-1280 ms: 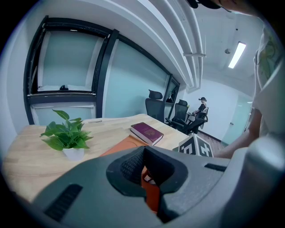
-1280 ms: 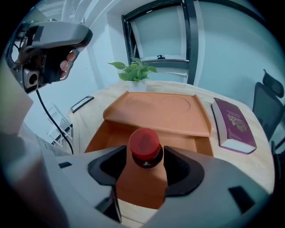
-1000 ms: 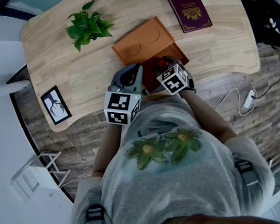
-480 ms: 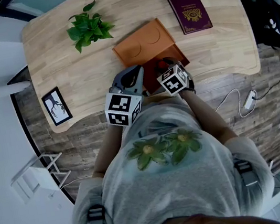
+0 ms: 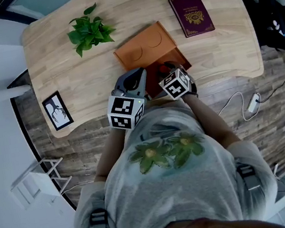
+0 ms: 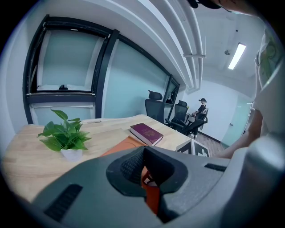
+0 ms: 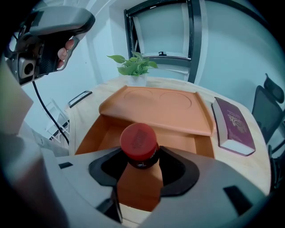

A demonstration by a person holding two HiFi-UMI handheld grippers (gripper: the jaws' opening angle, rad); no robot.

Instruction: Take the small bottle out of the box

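We count two grippers: left gripper (image 6: 144, 171), right gripper (image 7: 140, 167). One orange box (image 5: 145, 48), one small bottle (image 7: 139, 144), red-capped. On the one table (image 5: 219, 54) we also log one potted plant (image 5: 89, 30), one maroon book (image 5: 191, 13), one framed picture (image 5: 57, 110).

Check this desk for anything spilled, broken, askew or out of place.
Nothing spilled or broken. Only the orange box sits at a slant to the table edge, lid open, with the red-capped small bottle upright over its open tray. The book and plant look tidy.
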